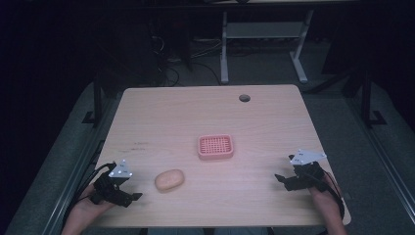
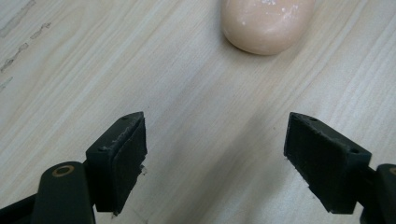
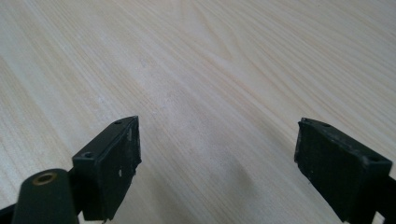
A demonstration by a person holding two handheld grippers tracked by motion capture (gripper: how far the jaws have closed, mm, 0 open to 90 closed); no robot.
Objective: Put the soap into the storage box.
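Soap [image 1: 169,180] lies just beyond my left claw [image 1: 131,197], its jaws apart; I should straddle its middle squarely before closing.

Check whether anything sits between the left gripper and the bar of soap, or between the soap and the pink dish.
Nothing visible does. The left gripper stands open with bare table between it and the soap. From the soap to the pink dish, the high view also shows bare wood. The right gripper is off to the side.
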